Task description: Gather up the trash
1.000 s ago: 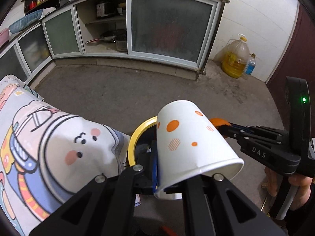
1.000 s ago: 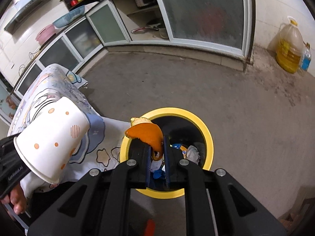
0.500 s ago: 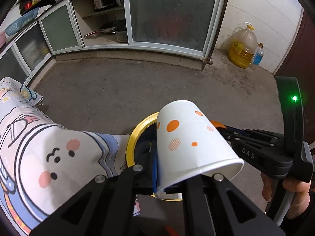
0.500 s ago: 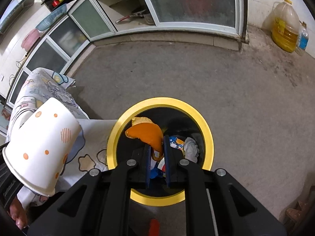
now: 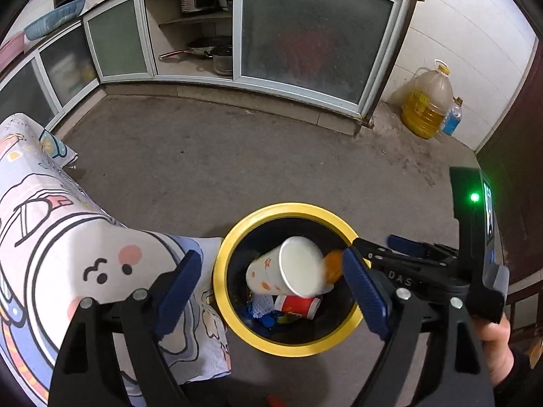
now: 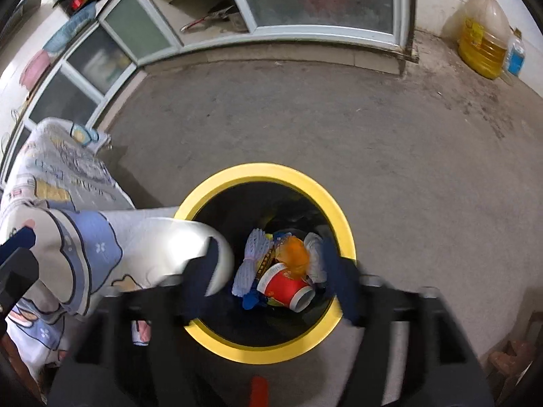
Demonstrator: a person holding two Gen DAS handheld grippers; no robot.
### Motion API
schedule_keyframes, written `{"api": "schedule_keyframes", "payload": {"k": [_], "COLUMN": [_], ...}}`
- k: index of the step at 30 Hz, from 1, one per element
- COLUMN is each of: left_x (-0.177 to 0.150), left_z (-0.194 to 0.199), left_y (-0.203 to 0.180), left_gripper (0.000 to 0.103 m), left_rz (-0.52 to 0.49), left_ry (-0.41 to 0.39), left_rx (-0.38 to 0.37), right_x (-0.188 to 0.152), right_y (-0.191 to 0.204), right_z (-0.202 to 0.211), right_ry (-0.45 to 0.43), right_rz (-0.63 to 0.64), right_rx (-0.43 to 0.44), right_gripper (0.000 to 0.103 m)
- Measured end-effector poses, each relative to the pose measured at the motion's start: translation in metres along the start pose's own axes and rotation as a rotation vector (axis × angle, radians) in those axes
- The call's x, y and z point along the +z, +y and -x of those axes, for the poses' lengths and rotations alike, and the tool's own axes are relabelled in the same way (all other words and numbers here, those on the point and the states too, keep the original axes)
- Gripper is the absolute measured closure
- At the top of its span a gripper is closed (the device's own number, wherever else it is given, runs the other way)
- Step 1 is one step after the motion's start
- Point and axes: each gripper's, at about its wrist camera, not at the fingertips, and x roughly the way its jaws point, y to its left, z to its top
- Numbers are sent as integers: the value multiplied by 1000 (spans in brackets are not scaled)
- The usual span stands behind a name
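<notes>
A black trash bin with a yellow rim [image 5: 234, 244] [image 6: 325, 190] stands on the floor below both grippers. My left gripper [image 5: 275, 288] is open and empty over it. The white paper cup with orange dots [image 5: 288, 271] is loose in mid-air at the bin's mouth; in the right wrist view it is a white blur [image 6: 190, 247] at the rim. My right gripper [image 6: 268, 274] is open and blurred. The orange peel [image 6: 293, 254] [image 5: 332, 264] is free of it, among the trash in the bin. A red paper cup [image 6: 283, 285] [image 5: 297, 305] and white and blue scraps lie inside.
A table with a cartoon-print cloth [image 5: 68, 247] [image 6: 61, 183] stands left of the bin, its cloth touching the rim. Cabinets with glass doors [image 5: 305, 34] line the far wall. A yellow oil jug [image 5: 427, 108] and a blue bottle [image 5: 451, 118] stand at the back right.
Both grippers opened. The dotted white cup left my left gripper and drops into the bin. The orange peel left my right gripper and fell into the bin.
</notes>
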Motion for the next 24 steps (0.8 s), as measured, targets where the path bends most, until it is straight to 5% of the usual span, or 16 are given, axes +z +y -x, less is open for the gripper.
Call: {"api": "schedule_keyframes", "payload": {"k": [8, 16, 22, 24], "left_x": [-5, -22, -54, -66], "left_z": [28, 83, 141, 163], "left_y": [13, 34, 59, 66], "left_gripper": [20, 13, 8, 8], "left_rz": [64, 116, 143, 152], "left_ry": [-31, -121, -221, -266], "left_rx": [-47, -119, -181, -197], "right_x": [-15, -50, -86, -100], "right_y": [-15, -13, 15, 26], "right_z": [30, 105, 184, 215], "right_ry": [-34, -155, -377, -480], "right_rz": [-3, 5, 12, 11], "right_rx": [-31, -66, -55, -44], "right_gripper": [40, 34, 9, 8]}}
